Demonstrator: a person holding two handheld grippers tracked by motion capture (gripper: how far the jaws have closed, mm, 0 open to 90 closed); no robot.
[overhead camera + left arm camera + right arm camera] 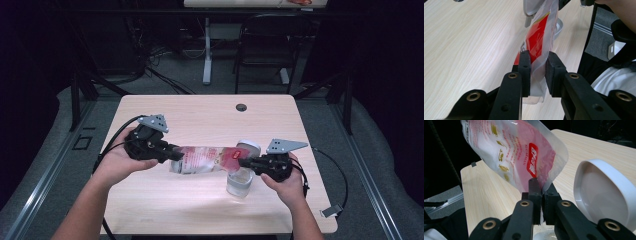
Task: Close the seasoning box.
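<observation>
the pouch hangs stretched lengthwise between both claws, above the surface near its front edge. left claw is clenched on one end, right claw on the other, which sits right over the open jar, front-right.

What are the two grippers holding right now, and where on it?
Both hold one plastic bag: left gripper on one end, right gripper on the opposite edge.
</observation>
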